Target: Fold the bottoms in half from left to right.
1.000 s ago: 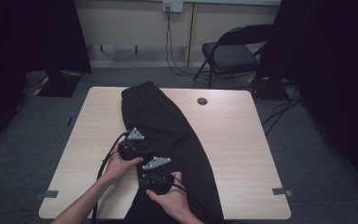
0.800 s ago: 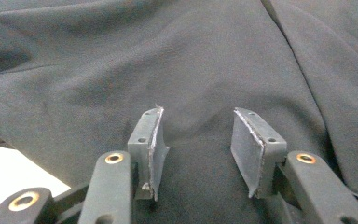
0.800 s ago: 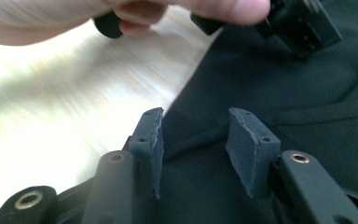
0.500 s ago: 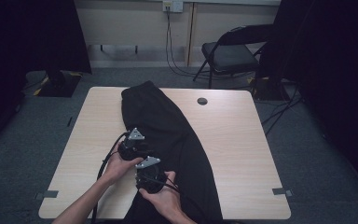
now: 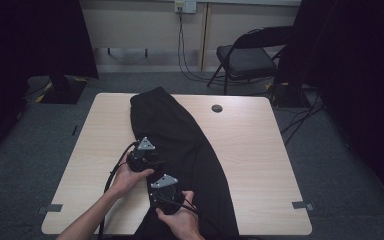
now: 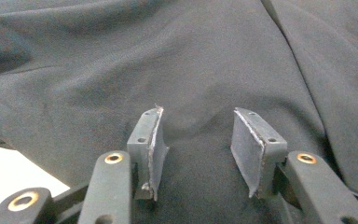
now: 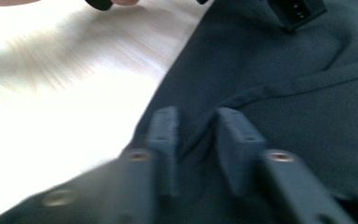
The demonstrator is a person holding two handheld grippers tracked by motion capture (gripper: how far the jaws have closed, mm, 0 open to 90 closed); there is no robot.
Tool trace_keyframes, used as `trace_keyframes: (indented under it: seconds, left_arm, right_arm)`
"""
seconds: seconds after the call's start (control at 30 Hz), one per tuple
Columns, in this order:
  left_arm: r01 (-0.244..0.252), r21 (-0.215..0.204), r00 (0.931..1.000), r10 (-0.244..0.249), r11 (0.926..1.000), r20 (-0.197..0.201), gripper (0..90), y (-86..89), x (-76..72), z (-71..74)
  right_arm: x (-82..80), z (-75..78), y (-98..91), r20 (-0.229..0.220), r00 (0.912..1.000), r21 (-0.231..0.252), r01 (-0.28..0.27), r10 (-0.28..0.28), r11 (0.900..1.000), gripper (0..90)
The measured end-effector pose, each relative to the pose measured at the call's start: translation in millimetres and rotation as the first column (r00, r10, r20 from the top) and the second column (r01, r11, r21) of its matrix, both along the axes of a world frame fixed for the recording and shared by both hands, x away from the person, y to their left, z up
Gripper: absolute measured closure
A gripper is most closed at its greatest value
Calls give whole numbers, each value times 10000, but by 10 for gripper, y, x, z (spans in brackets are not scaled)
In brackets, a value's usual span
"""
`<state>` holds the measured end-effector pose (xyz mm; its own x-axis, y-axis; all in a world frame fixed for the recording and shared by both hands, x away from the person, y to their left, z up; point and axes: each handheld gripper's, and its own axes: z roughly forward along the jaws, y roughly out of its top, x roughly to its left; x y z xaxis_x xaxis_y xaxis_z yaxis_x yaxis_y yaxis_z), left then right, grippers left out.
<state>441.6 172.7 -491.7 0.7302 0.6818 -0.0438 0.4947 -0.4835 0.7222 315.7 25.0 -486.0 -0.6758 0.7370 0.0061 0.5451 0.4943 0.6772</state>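
A long black fabric garment [image 5: 180, 150], apparently a pair of trousers, lies stretched out on the light wooden desk [image 5: 260, 165], running from the far left-of-centre part of the top, where its wider end sits near the far edge, diagonally toward the near edge, where it spills over the front just right of the person's arms. The left hand-held gripper [image 5: 144, 156] rests on the garment's left border about midway along its length, with the left hand [image 5: 130, 175] behind it; in the left gripper view its jaws stand spread, the pads [image 6: 151, 144] set down on smooth dark cloth with a slight rise of fabric between them that they do not press. The right hand-held gripper [image 5: 164, 192] sits nearer the front of the desk, just beside the left one and also on the garment's left edge, held by the right hand [image 5: 180, 220]. Its jaws have just been closing, and in the right gripper view, which is blurred, they [image 7: 196, 140] stand narrow with a raised fold or seam of the black cloth pinched between them, right where the garment's edge meets the bare wood. A small round dark grommet [image 5: 217, 108] is set in the desk toward its far side, to the right of the garment and clear of it. Beyond the desk stands a black folding chair [image 5: 250, 57] on grey carpet
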Motion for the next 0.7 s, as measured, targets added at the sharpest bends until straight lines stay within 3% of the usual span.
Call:
trace_keyframes:
  seconds: [0.13,0.33,0.37,0.43,0.47,0.53,0.63,0.7]
  left_arm:
    - [4,-11,10000,-4,10000,-2,537,1,0,-1]
    - [-19,7,10000,19,10000,-1,537,-1,-1,0]
    - [-24,32,10000,25,10000,-7,537,0,0,2]
    - [-12,30,10000,12,10000,20,537,5,3,1]
    - [-21,38,10000,21,10000,26,537,7,5,1]
    - [-50,21,10000,49,10000,31,537,5,6,0]
    - [-90,-61,9999,90,9999,-52,534,4,8,-2]
    - [-158,-23,9998,158,9999,-82,534,4,6,2]
  right_arm:
    - [36,14,-23,-378,9993,220,-68,76,9997,888]
    - [-43,182,-151,69,9999,562,-94,90,9984,898]
    - [-89,282,-280,40,10000,744,-84,82,9972,898]
    - [-123,331,-359,168,9999,757,-39,26,9971,898]
    - [-189,429,-561,390,9991,793,161,-192,9967,899]
    - [-204,457,-633,433,9986,825,255,-291,9963,899]
    - [-221,525,-966,463,9944,974,897,-946,9912,899]
    - [-222,508,-1014,404,9938,964,990,-1033,9904,899]
